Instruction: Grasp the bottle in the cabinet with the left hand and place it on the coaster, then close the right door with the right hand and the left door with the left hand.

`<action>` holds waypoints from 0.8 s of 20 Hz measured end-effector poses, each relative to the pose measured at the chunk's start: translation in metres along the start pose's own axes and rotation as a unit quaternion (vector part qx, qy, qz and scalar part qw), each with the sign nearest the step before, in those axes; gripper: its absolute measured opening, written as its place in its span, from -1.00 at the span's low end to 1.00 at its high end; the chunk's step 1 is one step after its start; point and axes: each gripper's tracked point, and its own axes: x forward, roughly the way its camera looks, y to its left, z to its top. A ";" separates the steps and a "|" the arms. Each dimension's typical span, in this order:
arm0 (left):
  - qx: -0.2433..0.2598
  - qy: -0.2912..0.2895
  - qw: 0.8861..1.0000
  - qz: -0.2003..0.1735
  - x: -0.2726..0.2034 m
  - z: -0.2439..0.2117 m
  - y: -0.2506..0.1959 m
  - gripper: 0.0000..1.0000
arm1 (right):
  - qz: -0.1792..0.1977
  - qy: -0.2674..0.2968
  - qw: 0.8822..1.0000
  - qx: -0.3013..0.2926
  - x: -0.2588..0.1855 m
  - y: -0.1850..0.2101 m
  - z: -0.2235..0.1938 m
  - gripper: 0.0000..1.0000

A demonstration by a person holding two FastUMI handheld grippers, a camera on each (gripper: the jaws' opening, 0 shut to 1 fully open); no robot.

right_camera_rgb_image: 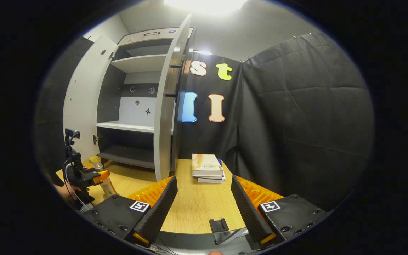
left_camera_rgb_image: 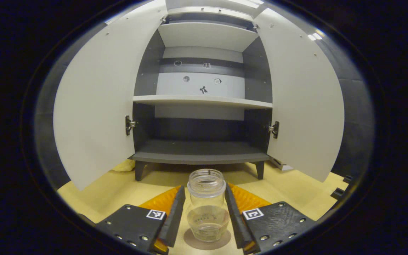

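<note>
A clear bottle [left_camera_rgb_image: 207, 209] stands upright on a round brown coaster [left_camera_rgb_image: 192, 244] on the wooden table, just in front of the cabinet [left_camera_rgb_image: 200, 152]. My left gripper [left_camera_rgb_image: 204, 193] has a finger against each side of the bottle, shut on it. The right gripper view shows the bottle [right_camera_rgb_image: 106, 184] and that left gripper [right_camera_rgb_image: 96, 177] at the far left. Both cabinet doors stand wide open: the left door [left_camera_rgb_image: 94, 106] and the right door [left_camera_rgb_image: 303, 99], the latter seen edge-on [right_camera_rgb_image: 165, 106]. My right gripper [right_camera_rgb_image: 202, 198] is open with nothing in it, over the table's near edge, to the right of the cabinet.
A stack of books [right_camera_rgb_image: 207, 166] lies on the table [right_camera_rgb_image: 190, 209] by the black cloth wall, right of the right door. A small black bracket [right_camera_rgb_image: 219, 225] sits at the table's front edge. Something pale yellow [left_camera_rgb_image: 124, 165] lies beside the cabinet's left leg. The shelves hold nothing.
</note>
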 end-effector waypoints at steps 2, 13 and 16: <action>0.009 -0.003 1.000 0.007 -0.005 0.008 0.000 0.63 | 0.002 -0.006 1.000 0.003 0.003 -0.002 0.008 0.94; 0.018 -0.049 0.998 0.025 -0.088 0.119 0.003 0.87 | 0.041 -0.028 0.997 0.052 0.035 -0.011 0.079 0.95; 0.018 -0.050 0.998 0.046 -0.113 0.138 0.021 0.87 | 0.049 -0.026 0.996 0.064 0.051 -0.013 0.098 0.95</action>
